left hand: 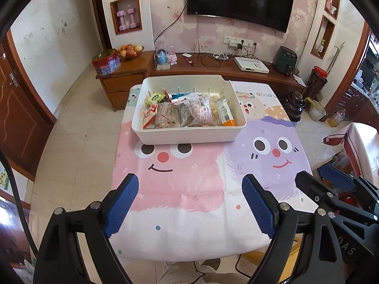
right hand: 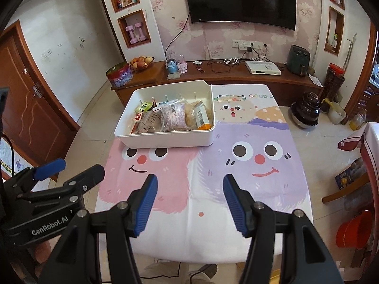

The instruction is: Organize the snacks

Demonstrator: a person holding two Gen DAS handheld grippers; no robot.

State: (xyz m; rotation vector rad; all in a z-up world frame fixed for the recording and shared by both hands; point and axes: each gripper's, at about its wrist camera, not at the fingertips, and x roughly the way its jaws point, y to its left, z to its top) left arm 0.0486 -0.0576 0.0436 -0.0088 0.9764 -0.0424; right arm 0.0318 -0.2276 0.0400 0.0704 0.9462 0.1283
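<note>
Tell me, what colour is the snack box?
White. The box shows best in the left wrist view.

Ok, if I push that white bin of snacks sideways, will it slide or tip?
Probably slide: the white bin is low, wide and flat-bottomed. The tablecloth may bunch under it. The packets look light, so likely little resistance.

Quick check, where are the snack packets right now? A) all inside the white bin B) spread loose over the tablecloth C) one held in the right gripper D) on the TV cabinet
A: the snack packets lie packed inside the white bin, the tablecloth in front of it carries none, and both the left gripper and the right gripper are open with nothing between their fingers.
</note>
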